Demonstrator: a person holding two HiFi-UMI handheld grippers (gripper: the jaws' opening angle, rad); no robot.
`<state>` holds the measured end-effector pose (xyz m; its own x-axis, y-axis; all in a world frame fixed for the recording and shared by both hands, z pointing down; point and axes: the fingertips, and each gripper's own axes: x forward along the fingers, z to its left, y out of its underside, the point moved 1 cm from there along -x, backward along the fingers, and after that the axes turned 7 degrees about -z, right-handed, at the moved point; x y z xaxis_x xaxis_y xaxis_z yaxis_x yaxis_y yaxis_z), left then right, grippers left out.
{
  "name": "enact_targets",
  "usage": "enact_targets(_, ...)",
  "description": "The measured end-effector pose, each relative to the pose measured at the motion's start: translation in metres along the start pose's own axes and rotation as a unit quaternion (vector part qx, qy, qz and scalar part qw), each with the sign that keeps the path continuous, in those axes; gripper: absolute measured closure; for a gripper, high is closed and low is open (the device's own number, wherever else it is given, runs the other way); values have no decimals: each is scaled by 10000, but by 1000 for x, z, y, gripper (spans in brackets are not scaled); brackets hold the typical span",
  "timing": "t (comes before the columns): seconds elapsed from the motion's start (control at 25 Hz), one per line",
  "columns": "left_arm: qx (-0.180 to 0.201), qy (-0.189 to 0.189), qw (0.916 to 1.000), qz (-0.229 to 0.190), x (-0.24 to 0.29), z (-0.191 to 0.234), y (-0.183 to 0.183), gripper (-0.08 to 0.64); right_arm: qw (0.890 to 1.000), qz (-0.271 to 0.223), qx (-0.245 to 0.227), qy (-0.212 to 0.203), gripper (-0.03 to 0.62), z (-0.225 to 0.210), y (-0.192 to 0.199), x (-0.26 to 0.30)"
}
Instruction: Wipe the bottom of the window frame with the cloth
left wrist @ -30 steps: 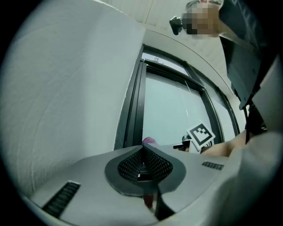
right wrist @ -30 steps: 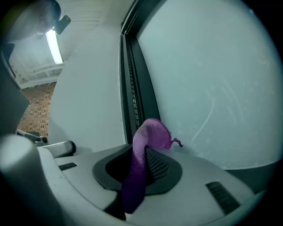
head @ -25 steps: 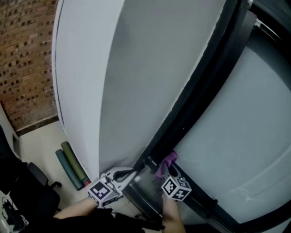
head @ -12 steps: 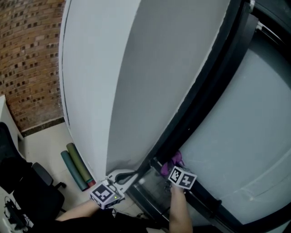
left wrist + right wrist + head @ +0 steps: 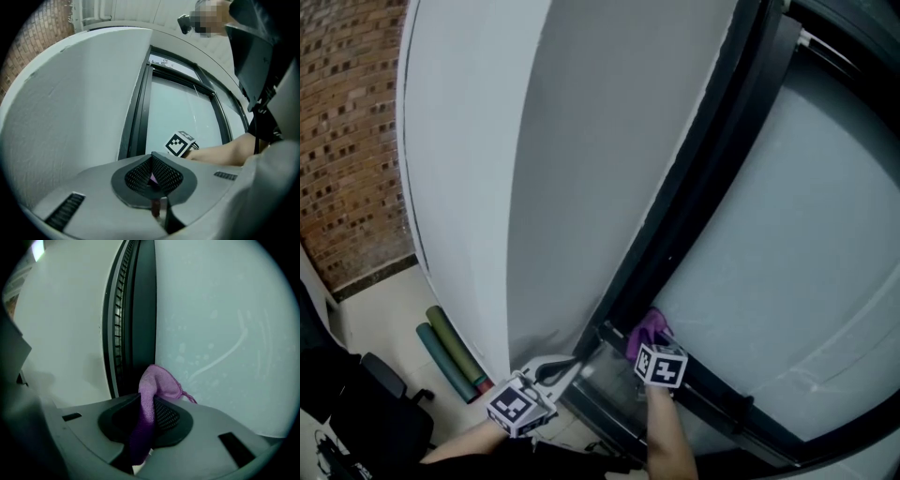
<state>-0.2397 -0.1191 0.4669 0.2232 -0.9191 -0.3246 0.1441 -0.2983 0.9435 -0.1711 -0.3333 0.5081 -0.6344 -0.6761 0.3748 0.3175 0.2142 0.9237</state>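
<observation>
The right gripper point(image 5: 147, 411) is clamping the purple cloth point(image 5: 157, 383) at the window frame's point(image 5: 694, 187) bottom; the left gripper point(image 5: 152, 171) is hovering closed beside that frame.

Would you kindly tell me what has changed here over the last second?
The right gripper has edged forward toward the window frame, pushing the purple cloth closer against it. It stays shut on the purple cloth. The left gripper stays shut and almost still nearby.
</observation>
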Motion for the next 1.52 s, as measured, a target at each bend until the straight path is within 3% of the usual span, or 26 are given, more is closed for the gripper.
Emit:
enact_targets(0.84, -359, 1013, 9942, 92, 32, -38, 17, 558, 9946, 186, 318, 969, 514, -61, 33, -65)
enact_targets(1.52, -465, 1198, 9915, 202, 57, -40, 21, 558, 9880, 152, 572, 1424, 514, -97, 51, -102)
